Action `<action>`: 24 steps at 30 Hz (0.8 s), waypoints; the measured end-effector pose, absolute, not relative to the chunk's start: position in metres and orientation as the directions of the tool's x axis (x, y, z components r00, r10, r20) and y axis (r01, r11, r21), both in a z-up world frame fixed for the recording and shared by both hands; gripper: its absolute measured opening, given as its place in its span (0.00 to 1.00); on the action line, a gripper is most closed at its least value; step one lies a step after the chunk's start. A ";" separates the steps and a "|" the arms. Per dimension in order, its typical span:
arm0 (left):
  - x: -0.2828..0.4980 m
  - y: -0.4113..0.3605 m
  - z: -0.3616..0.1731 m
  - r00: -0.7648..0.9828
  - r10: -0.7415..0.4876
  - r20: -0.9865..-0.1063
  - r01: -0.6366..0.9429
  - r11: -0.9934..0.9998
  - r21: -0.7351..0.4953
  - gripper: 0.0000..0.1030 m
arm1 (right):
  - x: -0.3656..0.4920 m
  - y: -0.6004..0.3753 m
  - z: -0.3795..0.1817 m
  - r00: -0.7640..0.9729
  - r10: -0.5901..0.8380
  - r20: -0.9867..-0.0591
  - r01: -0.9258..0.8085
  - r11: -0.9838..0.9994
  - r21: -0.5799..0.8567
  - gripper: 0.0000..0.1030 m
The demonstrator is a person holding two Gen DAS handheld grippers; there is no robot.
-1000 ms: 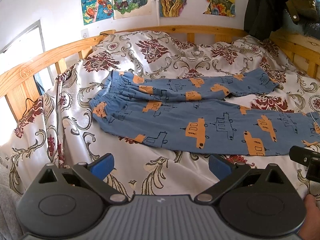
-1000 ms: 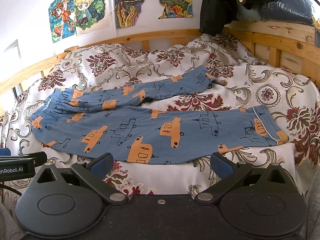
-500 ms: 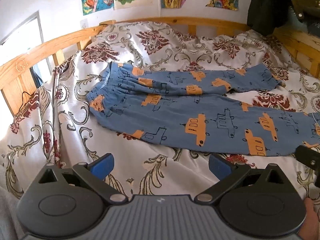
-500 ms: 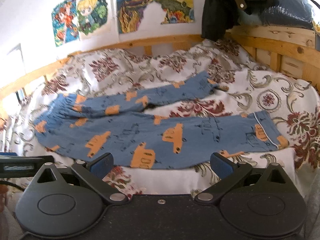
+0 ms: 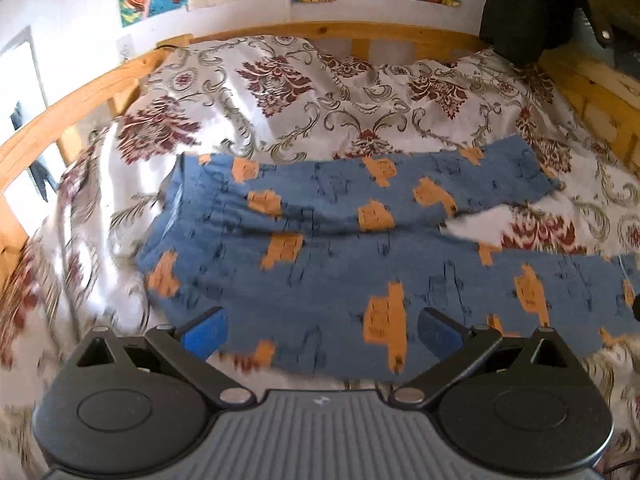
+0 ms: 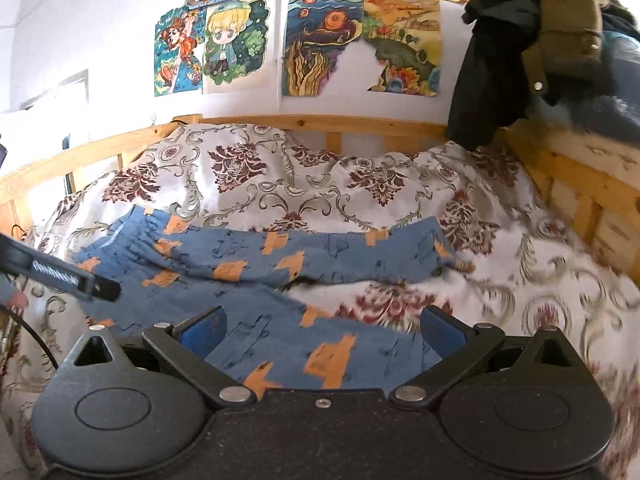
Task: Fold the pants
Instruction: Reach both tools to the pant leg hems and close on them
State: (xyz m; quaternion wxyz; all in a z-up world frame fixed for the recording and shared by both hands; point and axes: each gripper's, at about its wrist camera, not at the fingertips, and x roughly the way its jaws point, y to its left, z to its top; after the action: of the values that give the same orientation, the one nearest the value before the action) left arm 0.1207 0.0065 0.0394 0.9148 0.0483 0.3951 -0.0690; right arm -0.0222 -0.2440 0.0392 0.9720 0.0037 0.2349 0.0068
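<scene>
Where blurred, tool label (image 6: 56, 277) unreadable

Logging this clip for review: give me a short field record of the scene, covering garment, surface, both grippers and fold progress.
garment: blue pants with orange car print, spread flat, legs apart
surface: white floral bedspread on wooden-framed bed
left gripper: open, low over near leg
right gripper: open, over near leg
fold progress: none visible yet

Bright daylight, motion blur, fisheye warp
</scene>
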 end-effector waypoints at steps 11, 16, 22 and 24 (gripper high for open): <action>0.312 -0.005 0.027 0.660 -0.227 -0.716 0.394 0.916 0.073 1.00 | 0.140 -0.315 0.032 0.822 0.089 -0.563 -0.134 0.990 -0.040 0.99; 0.390 -0.015 0.009 0.607 -0.260 -0.751 0.566 0.805 0.179 1.00 | 0.225 -0.305 0.023 0.757 0.240 -0.608 -0.276 0.960 0.035 0.99; 0.467 -0.026 -0.023 0.435 -0.291 -0.852 0.704 0.700 0.120 0.92 | 0.376 -0.304 0.003 0.592 0.366 -0.718 -0.494 0.869 0.035 0.97; 0.482 -0.030 -0.034 0.346 -0.322 -0.881 0.740 0.671 0.045 0.87 | 0.407 -0.310 0.000 0.546 0.383 -0.745 -0.540 0.841 0.037 0.91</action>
State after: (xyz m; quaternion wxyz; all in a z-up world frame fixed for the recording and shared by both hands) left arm 0.4817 -0.0297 -0.0342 0.7886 0.2261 0.4621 -0.3368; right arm 0.4067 -0.3099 -0.0003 0.8737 -0.0986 0.3965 0.2642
